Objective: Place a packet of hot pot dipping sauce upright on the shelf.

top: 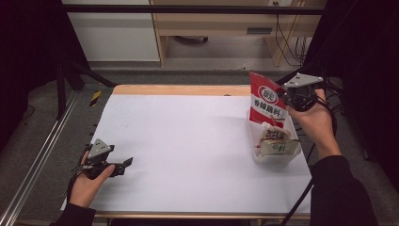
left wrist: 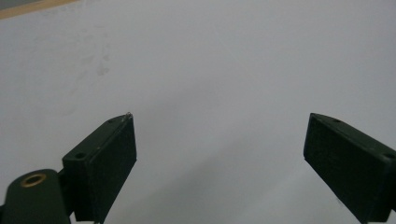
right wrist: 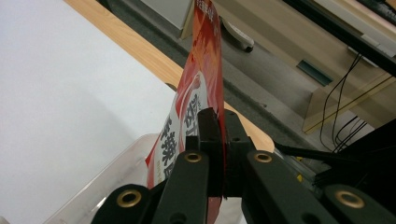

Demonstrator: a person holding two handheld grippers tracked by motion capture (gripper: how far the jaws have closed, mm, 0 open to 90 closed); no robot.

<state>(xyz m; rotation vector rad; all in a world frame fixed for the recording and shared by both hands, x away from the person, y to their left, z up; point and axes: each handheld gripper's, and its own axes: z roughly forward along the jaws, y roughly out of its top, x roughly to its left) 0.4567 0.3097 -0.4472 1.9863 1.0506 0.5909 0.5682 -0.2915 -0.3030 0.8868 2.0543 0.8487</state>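
Packet (top: 267, 101), red, hangs upright over the clear tub (top: 258, 154) at the table's right, pinched by its edge in the right gripper (top: 285, 93). Looks light, floppy and slick, so hold near a sealed edge. Left gripper (top: 123, 165) rests on the white table (top: 188, 141), jaws apart, empty.

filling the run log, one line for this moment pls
right gripper: shut on red packet | packet: above clear tub | left gripper: open, on table

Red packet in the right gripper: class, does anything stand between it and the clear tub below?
Nothing visible does. The right gripper pinches the red packet directly above the clear tub, which already holds other packets.
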